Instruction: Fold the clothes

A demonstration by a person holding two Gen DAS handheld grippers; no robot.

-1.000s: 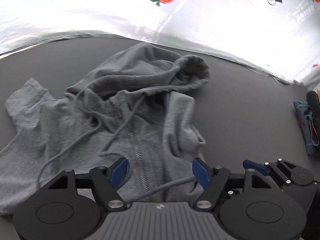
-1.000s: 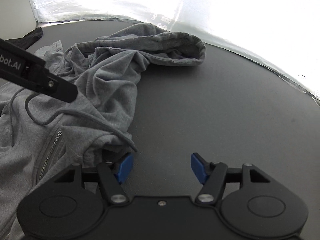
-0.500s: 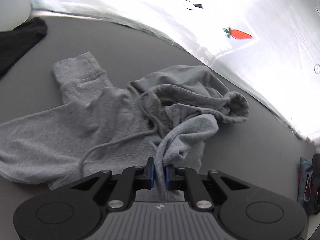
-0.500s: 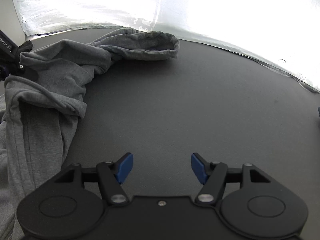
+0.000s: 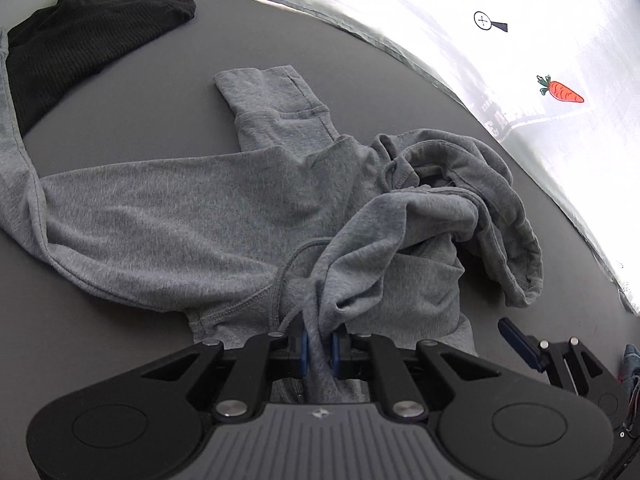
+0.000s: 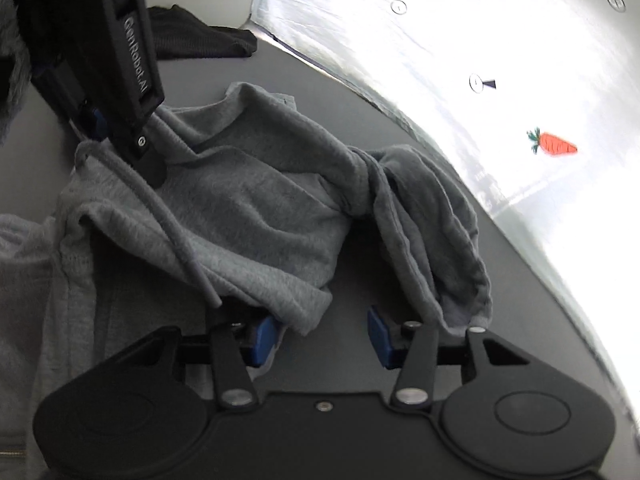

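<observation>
A grey zip hoodie [image 5: 224, 216] lies crumpled on the dark table [image 5: 160, 76], a sleeve reaching far left and the hood [image 5: 500, 208] bunched at the right. My left gripper [image 5: 319, 350] is shut on a fold of the hoodie and lifts it, a drawstring [image 5: 288, 276] hanging beside the fingers. In the right wrist view the hoodie [image 6: 248, 208] fills the left and centre. My right gripper [image 6: 320, 338] is open, its left fingertip [image 6: 262, 340] touching the cloth edge, the hood rim [image 6: 464, 264] by its right finger. The left gripper's body [image 6: 124, 64] stands at upper left, gripping cloth.
A black garment [image 5: 80, 40] lies at the table's far left corner, also in the right wrist view [image 6: 196, 38]. A bright white cloth with a carrot print [image 5: 560, 90] borders the table's far edge. A denim item [image 5: 630, 360] peeks in at the right edge.
My left gripper closed on the hoodie fold and pulled it up and left, folding cloth over the front. My right gripper swung left toward the hoodie and now touches its edge.
</observation>
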